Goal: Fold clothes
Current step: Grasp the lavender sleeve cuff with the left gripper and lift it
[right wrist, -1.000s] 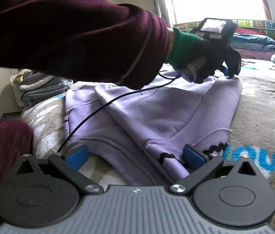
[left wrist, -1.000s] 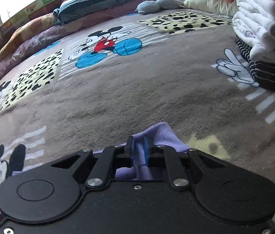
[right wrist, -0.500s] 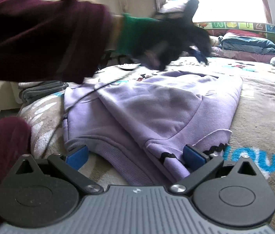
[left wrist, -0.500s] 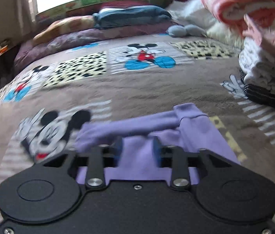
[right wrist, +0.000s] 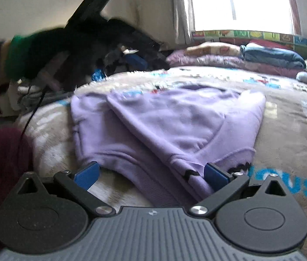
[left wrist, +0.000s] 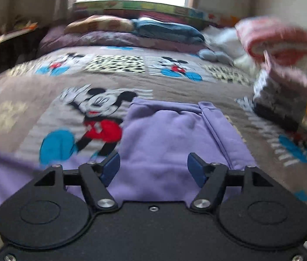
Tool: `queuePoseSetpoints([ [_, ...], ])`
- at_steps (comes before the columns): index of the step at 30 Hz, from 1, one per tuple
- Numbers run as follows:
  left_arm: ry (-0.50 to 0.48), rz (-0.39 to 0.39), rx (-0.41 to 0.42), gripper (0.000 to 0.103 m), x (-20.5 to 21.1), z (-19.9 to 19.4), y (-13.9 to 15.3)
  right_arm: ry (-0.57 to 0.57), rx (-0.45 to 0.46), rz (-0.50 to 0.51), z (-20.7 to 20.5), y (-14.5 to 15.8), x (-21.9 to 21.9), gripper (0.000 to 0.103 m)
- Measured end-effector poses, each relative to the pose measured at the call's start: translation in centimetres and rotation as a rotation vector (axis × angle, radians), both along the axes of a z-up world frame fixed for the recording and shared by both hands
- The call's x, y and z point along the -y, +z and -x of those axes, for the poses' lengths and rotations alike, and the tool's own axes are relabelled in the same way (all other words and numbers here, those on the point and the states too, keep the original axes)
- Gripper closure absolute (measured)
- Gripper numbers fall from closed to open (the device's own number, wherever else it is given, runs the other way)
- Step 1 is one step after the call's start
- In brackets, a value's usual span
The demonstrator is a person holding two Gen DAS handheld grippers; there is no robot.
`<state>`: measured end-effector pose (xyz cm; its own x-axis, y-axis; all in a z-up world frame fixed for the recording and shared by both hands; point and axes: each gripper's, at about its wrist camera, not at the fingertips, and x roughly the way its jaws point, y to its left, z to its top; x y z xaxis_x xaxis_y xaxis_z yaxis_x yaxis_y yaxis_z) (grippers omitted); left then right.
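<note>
Since 1 second back, the left gripper (left wrist: 152, 169) has let go of the lilac sweatshirt (right wrist: 171, 126); its fingers are opening, clear of the cloth. Folded, the sweatshirt lies on the bed (left wrist: 175, 87). Right gripper (right wrist: 151, 175) hovers, fingers spread wide.

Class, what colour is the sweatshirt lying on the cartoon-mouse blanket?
Light purple sweatshirt, plain lilac fleece; clearest in the right wrist view.
</note>
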<state>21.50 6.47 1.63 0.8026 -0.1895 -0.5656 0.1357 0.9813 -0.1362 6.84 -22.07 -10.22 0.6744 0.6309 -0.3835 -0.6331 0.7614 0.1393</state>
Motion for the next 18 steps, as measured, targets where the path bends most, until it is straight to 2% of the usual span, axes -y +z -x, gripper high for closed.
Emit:
queuePoseSetpoints([
  [2, 0.058, 0.07, -0.002, 0.033, -1.8, 1.7, 0.0, 0.007, 0.039, -0.008, 1.0, 0.9, 0.2, 0.004],
  [4, 0.114, 0.174, -0.003, 0.03, -3.9, 3.3, -0.2, 0.005, 0.084, -0.006, 2.0, 1.6, 0.6, 0.005],
  [9, 0.236, 0.353, -0.015, 0.03, -7.7, 5.8, -1.4, -0.058, 0.111, -0.015, 2.0, 2.1, 2.0, 0.005],
  [14, 0.251, 0.559, -0.065, 0.03, -9.2, 5.7, -3.8, -0.087, 0.103, 0.0, 1.4, 1.9, 2.3, 0.005],
  [18, 0.296, 0.643, -0.105, 0.034, -9.3, 4.6, -6.0, -0.078, 0.092, 0.011, 0.9, 1.5, 1.8, 0.005],
])
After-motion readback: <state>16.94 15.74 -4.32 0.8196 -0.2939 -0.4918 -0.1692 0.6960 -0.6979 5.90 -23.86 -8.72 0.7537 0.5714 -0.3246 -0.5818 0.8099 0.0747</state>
